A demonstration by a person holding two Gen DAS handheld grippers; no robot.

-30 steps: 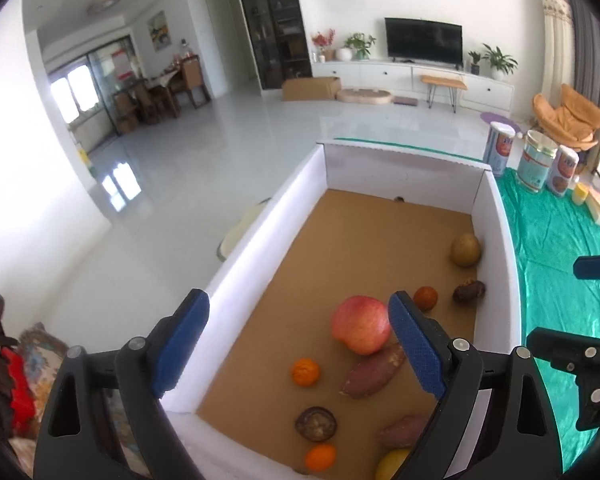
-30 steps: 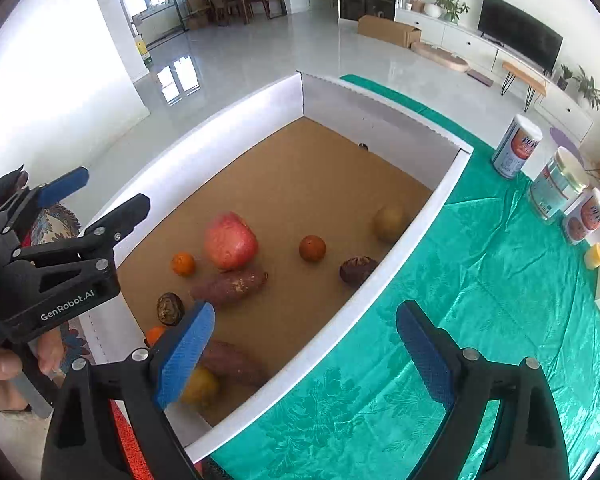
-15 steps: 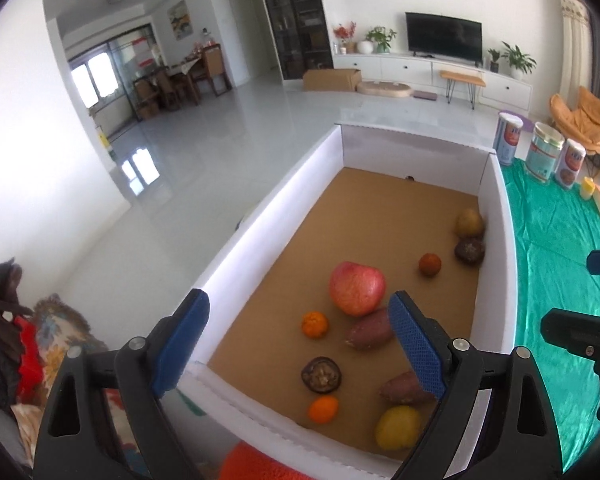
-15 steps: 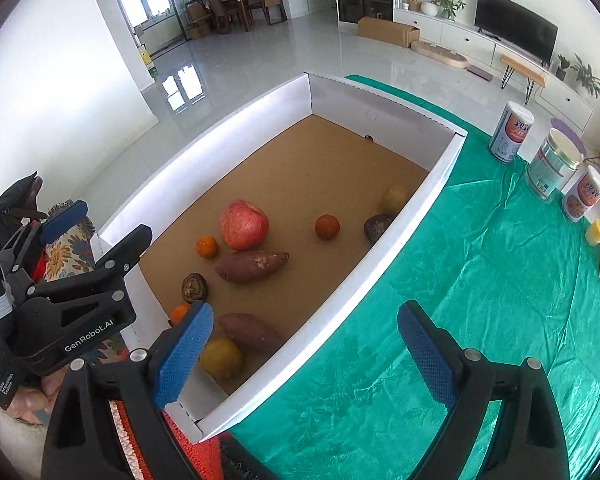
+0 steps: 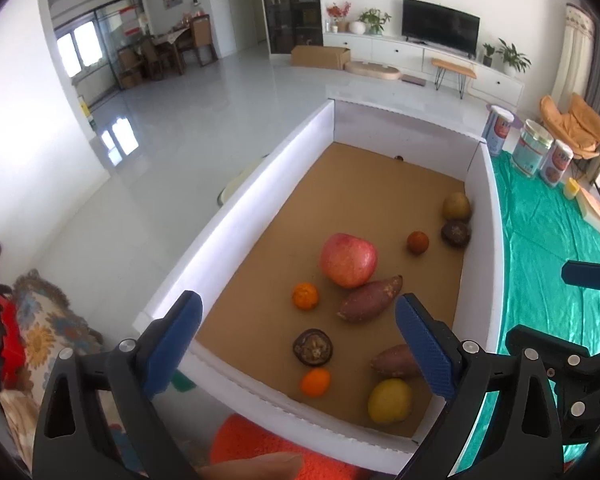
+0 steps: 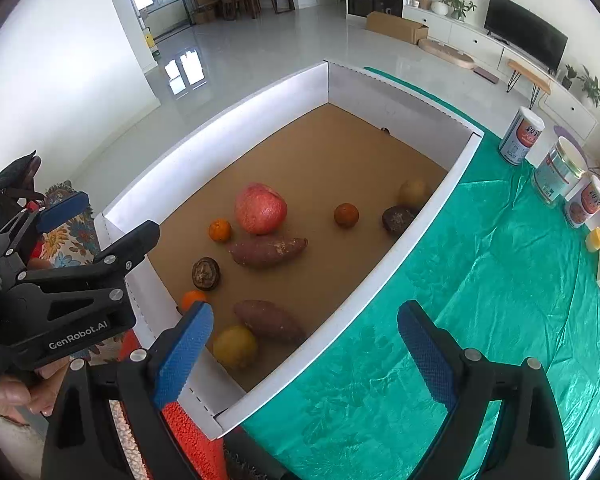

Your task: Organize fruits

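Meanwhile, both views have pulled back and up over the last second. The left tongs (image 5: 298,344) earlier hung low over the box floor with the apple right between their pads; now they sit behind the near wall, and the whole near end of the box (image 5: 260,200) shows. The right tongs (image 6: 304,344) have risen likewise over the green cloth (image 6: 480,300) on the tabletop.

Tongs: both pairs apart, nothing between the pads.

Fruit has not shifted, only the cameras:
- apple (image 5: 349,266) mid-floor, touching or nearly touching a sweet potato (image 5: 370,298)
- small orange (image 5: 305,296) just left of that sweet potato
- dark round fruit (image 5: 313,347) and a second orange (image 5: 315,383) near the near wall
- second sweet potato (image 5: 396,362) with a yellow fruit (image 5: 390,400) just beside it, near right corner
- reddish-brown small fruit (image 5: 417,242), a dark fruit (image 5: 456,233) and a tan round fruit (image 5: 457,207) along the right wall

Three cans (image 6: 556,172) stand apart on the cloth, outside the box.

Reading: a retreat with empty tongs, nothing carried. Pieces lie scattered, not grouped by kind. Whether this is a pause to survey before a pick or a step back after placing, the scene fits either.
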